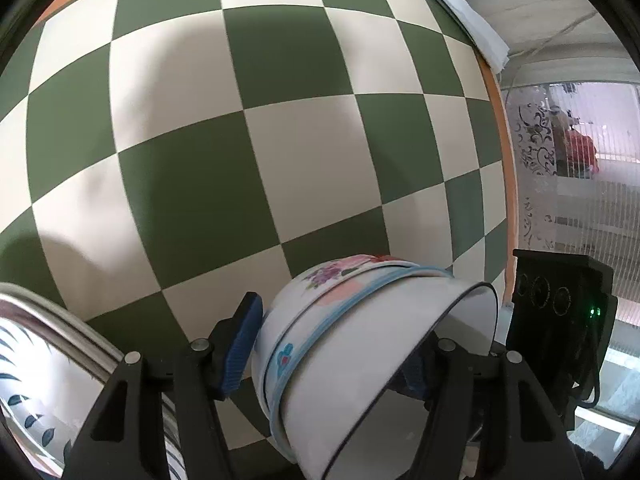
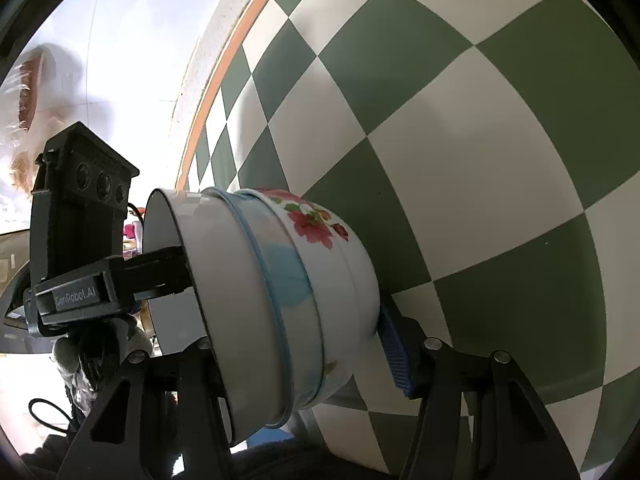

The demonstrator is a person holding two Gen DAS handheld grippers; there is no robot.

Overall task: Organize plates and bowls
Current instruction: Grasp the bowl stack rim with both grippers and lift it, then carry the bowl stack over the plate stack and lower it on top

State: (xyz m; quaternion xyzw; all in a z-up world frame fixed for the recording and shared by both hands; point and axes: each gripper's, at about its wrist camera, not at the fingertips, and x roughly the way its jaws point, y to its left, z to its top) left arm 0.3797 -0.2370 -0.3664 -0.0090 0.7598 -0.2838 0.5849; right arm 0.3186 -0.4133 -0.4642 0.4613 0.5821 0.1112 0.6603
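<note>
Where both grippers, left [image 1: 332,356] and right [image 2: 296,344], clamp glossy nested bowls [image 1: 360,344] (floral, round).

I am counting three nested bowls [image 1: 360,344] in the stack: one black-rimmed, one blue-rimmed, one flowered. I am seeing one leaf-patterned plate [image 1: 36,392] lying at near left, and two tongs are showing, my left [image 1: 332,354] and my right [image 2: 296,336].
</note>
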